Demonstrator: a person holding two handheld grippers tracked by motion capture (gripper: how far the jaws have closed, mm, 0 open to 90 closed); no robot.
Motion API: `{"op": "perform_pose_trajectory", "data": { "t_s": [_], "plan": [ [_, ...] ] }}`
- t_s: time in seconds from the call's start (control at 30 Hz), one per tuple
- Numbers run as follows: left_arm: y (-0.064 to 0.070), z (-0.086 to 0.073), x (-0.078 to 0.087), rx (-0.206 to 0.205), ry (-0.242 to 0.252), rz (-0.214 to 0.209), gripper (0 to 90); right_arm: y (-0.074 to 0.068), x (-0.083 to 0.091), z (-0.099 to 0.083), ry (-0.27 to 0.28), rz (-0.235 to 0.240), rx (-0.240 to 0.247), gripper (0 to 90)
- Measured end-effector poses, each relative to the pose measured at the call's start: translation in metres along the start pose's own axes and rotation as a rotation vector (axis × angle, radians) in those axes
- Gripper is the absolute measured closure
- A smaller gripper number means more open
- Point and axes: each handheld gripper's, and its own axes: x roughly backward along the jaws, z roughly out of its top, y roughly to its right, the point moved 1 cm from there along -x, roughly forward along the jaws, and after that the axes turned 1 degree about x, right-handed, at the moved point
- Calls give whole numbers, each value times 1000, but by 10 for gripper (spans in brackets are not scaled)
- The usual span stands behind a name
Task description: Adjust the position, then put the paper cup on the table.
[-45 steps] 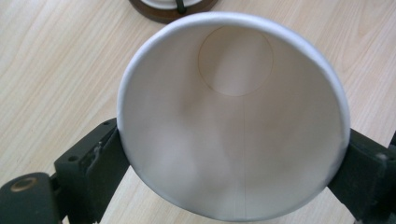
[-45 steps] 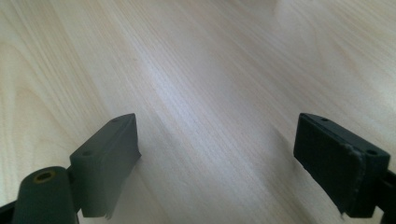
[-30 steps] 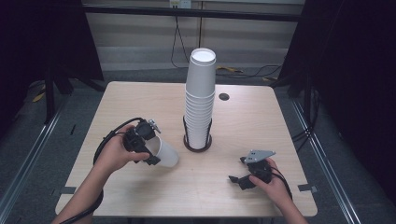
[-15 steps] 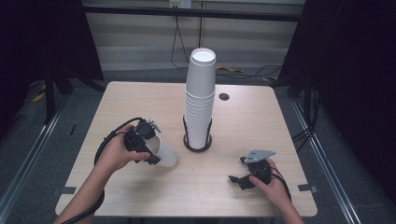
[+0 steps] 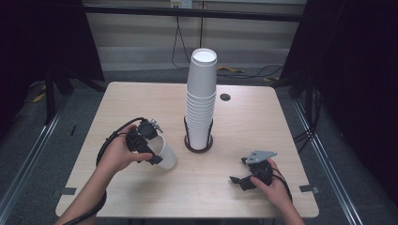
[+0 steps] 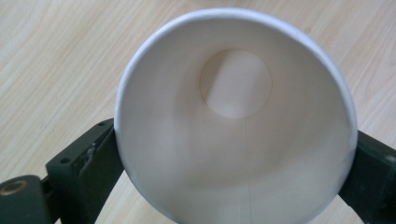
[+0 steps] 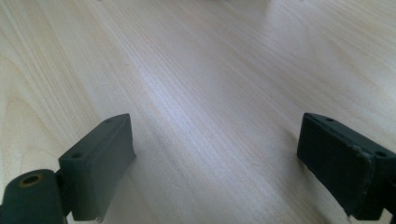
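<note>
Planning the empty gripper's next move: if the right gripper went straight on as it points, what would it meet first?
Probably just the table: the right gripper, jaws open, angles down at bare wood.

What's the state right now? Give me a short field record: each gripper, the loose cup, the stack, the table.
left gripper: shut on the paper cup, one jaw on each side of its rim
paper cup: white, empty, tilted, mouth toward the left gripper's camera
right gripper: open, nothing between the jaws, low over the table
cup stack: tall, upright in a dark round holder, mid-table
table: light wood, small dark hole behind the stack
</note>
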Motion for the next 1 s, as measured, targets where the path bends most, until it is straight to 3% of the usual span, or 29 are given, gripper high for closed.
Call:
{"op": "perform_pose_trajectory", "data": {
  "t_s": [0.07, 0.2, 0.5, 0.63, 0.8, 0.9, 1.0],
  "plan": [
    [0, 2, 1, -15, -18, 0, 62, 0, 0, 0, 0, 0, 0, 102],
    [0, 2, 1, -21, 6, 13, 61, 0, 0, 0, 1, 0, 1, 102],
    [6, 1, -16, -26, 110, -20, 53, 0, 0, 0, 0, 0, 1, 102],
    [10, -2, -21, -69, 155, -6, 52, 0, 0, 0, 1, -1, 1, 102],
    [12, -10, -30, -62, 201, -18, 64, 0, 0, 0, 0, 0, 1, 102],
    [12, -15, -35, -67, 214, -23, 128, 0, 0, 0, 0, 0, 0, 102],
    [13, -20, -37, -44, 261, -41, 132, 0, 0, 0, 0, 0, 1, 102]
  ]
}}
